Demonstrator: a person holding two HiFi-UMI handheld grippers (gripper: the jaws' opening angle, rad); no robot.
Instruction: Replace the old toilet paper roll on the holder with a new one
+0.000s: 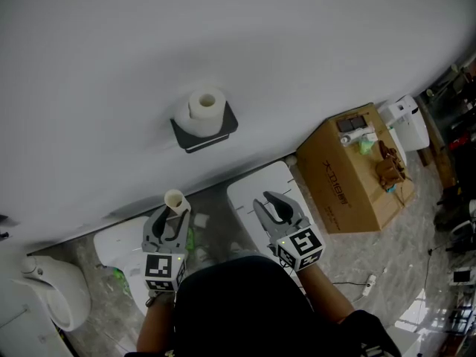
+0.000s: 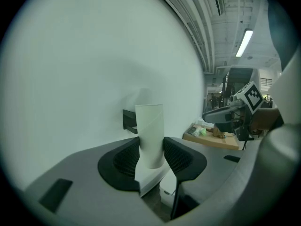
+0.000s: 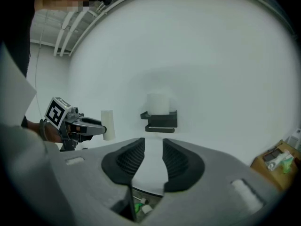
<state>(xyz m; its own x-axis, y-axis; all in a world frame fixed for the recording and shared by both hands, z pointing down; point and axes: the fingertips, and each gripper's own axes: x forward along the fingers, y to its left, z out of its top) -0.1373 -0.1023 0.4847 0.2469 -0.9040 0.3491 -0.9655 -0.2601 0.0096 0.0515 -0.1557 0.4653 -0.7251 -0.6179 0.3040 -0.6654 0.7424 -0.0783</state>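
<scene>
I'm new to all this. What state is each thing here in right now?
toilet paper roll: standing on end on the holder.
holder: fixed to the wall, carrying the roll.
cardboard tube: bare, upright, gripped.
left gripper: shut on the cardboard tube.
right gripper: shut, empty.
cardboard box: on the floor, small things on top.
</scene>
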